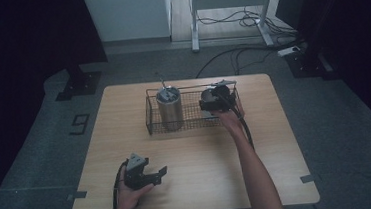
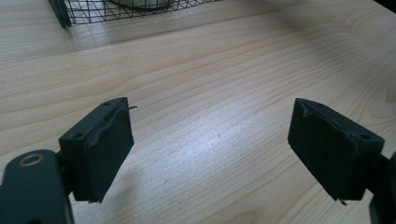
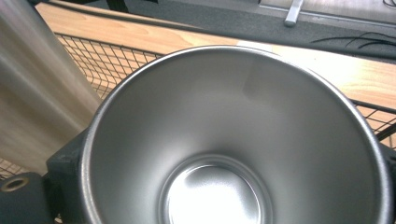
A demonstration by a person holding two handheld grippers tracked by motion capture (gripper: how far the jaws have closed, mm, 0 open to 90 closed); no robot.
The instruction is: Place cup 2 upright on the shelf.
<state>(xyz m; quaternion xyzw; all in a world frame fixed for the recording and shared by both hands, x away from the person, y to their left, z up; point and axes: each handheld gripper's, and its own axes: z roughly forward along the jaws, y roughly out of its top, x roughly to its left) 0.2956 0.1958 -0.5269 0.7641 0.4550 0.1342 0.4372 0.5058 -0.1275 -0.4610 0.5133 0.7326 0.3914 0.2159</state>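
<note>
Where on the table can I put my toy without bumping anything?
The bare wood between the wire basket and the left gripper is free, and so are the table's left and right sides. The basket is crowded: a metal canister, a steel cup and the right gripper.

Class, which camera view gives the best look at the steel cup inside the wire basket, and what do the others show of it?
The right gripper view: the steel cup is seen close up from above, open and empty. In the high view the cup is small and mostly hidden behind the right gripper. The left gripper view catches just a corner of the wire basket.
</note>
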